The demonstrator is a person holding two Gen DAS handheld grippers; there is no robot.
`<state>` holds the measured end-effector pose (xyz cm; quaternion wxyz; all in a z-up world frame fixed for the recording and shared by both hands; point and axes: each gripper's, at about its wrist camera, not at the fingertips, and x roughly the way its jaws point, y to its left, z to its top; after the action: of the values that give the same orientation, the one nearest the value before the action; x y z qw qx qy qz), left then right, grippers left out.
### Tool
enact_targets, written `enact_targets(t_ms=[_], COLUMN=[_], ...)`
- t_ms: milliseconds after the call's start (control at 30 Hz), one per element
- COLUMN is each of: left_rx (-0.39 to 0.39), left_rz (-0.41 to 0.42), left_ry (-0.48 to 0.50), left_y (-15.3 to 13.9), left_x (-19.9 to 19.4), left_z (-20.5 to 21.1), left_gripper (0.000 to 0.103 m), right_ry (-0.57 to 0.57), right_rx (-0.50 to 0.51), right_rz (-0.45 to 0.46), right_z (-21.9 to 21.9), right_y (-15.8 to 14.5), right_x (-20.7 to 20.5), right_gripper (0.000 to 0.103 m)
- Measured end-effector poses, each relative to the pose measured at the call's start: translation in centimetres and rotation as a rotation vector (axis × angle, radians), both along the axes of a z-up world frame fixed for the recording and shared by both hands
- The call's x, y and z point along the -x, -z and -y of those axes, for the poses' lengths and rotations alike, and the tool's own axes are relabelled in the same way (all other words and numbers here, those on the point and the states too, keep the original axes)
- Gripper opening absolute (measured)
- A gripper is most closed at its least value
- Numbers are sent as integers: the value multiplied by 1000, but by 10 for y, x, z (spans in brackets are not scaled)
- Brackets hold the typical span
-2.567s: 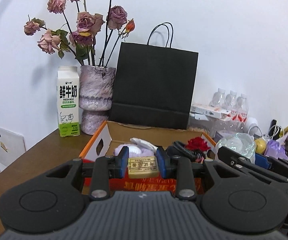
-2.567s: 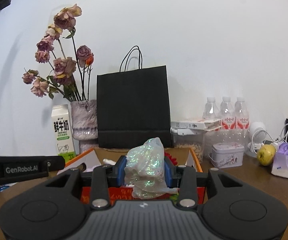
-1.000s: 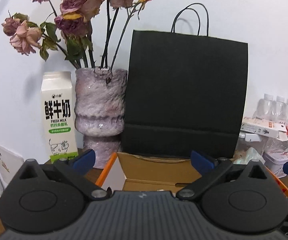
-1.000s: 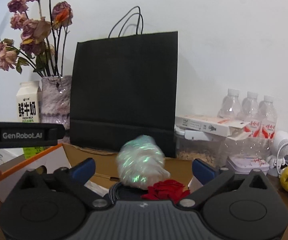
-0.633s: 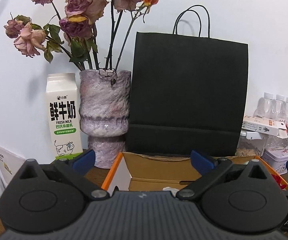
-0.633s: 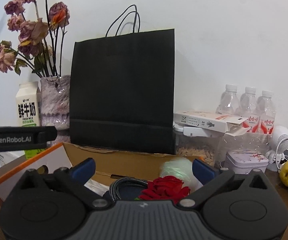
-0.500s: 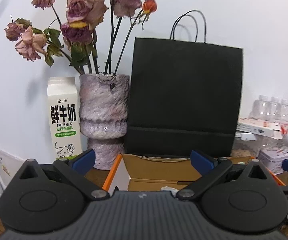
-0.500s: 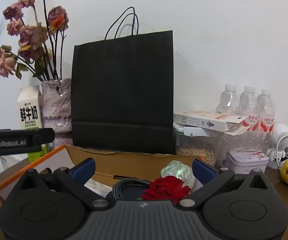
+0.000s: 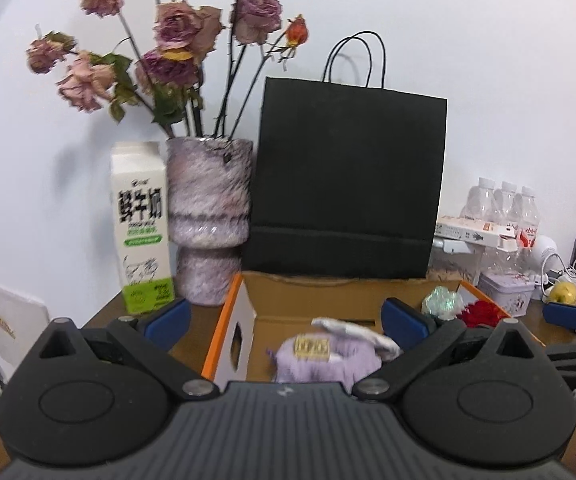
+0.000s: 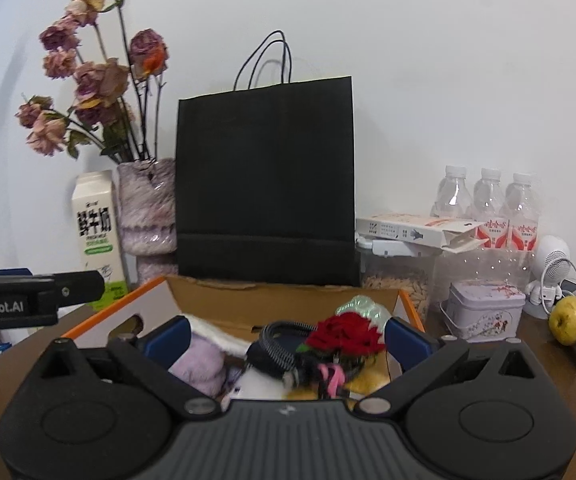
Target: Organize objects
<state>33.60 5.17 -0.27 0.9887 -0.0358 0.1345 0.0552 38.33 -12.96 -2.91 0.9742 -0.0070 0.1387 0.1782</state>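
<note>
Worktop (image 10: 488, 364) is brown wood and runs across the lower part of both views, pretty cluttered. Biggest thing on it is the black paper bag (image 9: 348, 184), standing upright dead centre against the white wall. Just left of it sits the fuzzy purple vase (image 9: 207, 220) with dried roses (image 9: 175, 36) reaching into the upper left of the frame, and a milk carton (image 9: 141, 232) right beside the vase.

In front of the bag, lower centre, is the open cardboard box (image 10: 279, 300) with orange edges. That's where the task stuff sits: a lilac plush thing (image 9: 324, 364) with a small gold-labelled block (image 9: 312, 347) resting on top, a coiled black cable (image 10: 275, 348), a red rose (image 10: 348, 334) and a shiny iridescent wrapper (image 9: 442, 298) tucked toward the box's right back corner.

Right side of the frame has three water bottles (image 10: 488, 196), a flat white carton (image 10: 412, 230), a small tin (image 10: 484, 314) and a yellow-green apple (image 10: 570, 320).

Left tool (image 9: 283, 320) hangs over the box with its blue-padded fingers spread wide, nothing between them. Right tool (image 10: 283, 338) is the same, fingers wide apart and empty above the cable and rose.
</note>
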Motion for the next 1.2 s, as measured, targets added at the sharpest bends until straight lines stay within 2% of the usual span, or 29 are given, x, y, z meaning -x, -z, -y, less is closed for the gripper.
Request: enact_targets(t_ms=[433, 567, 867, 1200], left_rx=[3, 18, 26, 16], left_rz=[-75, -95, -127, -128], left_ry=[-8, 23, 14, 10], left_y=[3, 1, 2, 2], left_x=[82, 115, 186, 228], left_z=[5, 9, 17, 25], left_gripper=[103, 103, 103, 103], right_ry=[-7, 2, 7, -8], right_rx=[11, 0, -8, -6], right_rz=[-73, -89, -121, -119], right_z=[17, 27, 45, 50], right_y=[0, -6, -11, -10], right_x=[82, 113, 182, 229], right_gripper=[103, 103, 103, 103])
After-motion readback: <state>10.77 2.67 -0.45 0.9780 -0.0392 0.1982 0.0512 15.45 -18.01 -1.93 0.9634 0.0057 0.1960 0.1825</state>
